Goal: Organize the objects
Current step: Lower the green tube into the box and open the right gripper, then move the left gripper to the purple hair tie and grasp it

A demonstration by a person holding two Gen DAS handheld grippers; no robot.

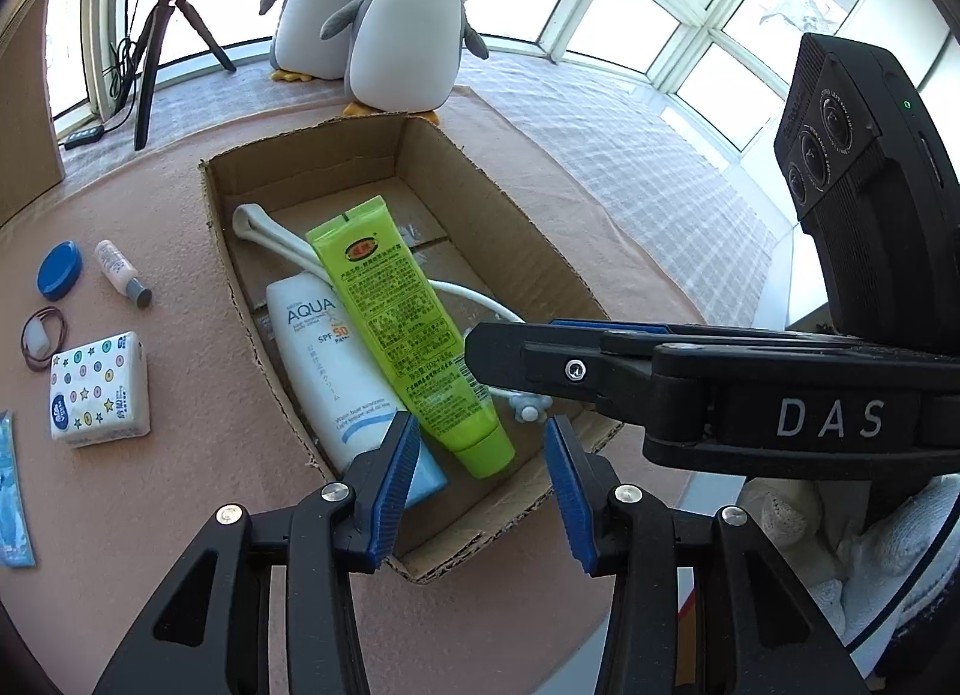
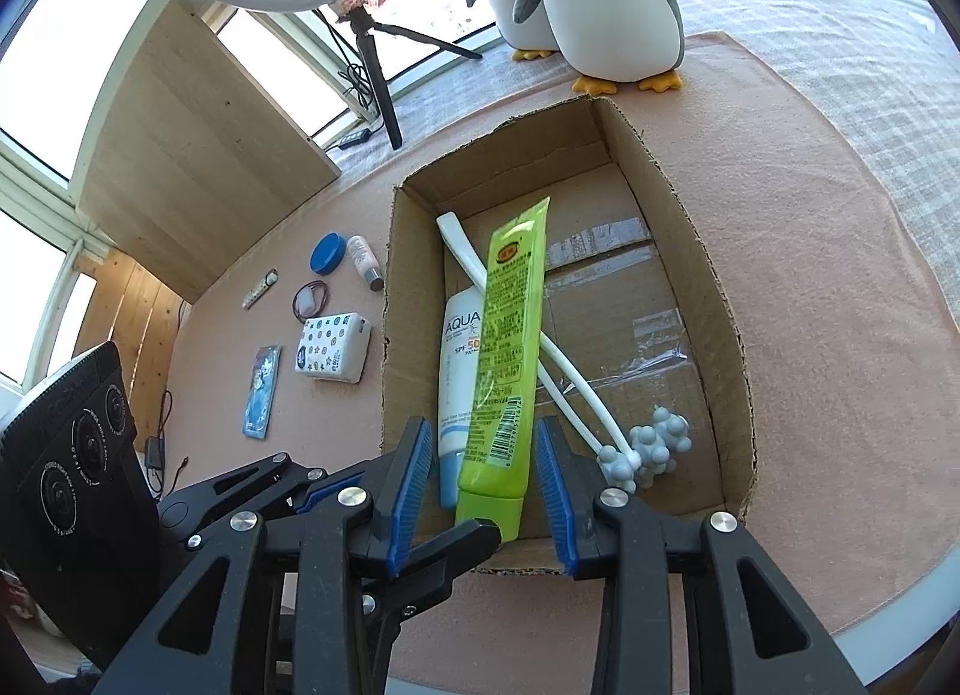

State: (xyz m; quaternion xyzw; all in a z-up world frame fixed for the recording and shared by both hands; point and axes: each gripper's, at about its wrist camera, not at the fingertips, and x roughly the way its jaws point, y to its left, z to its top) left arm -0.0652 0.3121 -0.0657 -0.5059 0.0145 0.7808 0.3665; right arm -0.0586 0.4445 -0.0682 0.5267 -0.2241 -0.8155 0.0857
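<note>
Three things already lie in the cardboard box (image 2: 678, 251) near the middle of the bench: a green tube (image 2: 507, 347) on top, a white sunscreen bottle (image 2: 456, 371) under it and a white massage stick (image 2: 576, 389) crossing beneath both. We hold the right gripper (image 2: 483, 491) low over the near end of the box, its jaws apart on either side of the tube's cap end with the blue pads clear of it, so we judge the tube released. Our left gripper (image 1: 480, 491) hovers open and empty beside it, over the box's near wall. Still out on the bench's left part are a tissue pack (image 1: 99, 389), a small bottle (image 1: 120, 272), a blue lid (image 1: 59, 270), a hair tie (image 1: 43, 338) and a blue packet (image 2: 262, 389). We judge the tissue pack light and soft, so it should yield under the pads; taking it across its short width looks safest. The small bottle looks stiff, smooth and likely to roll, so we would close on its body, not the cap. A peach felt-like cloth (image 2: 810, 275) covers the bench and should give friction. Behind stand two plush penguins (image 1: 384, 17), a ring light on a tripod (image 2: 360, 5) and bright bay windows.
</note>
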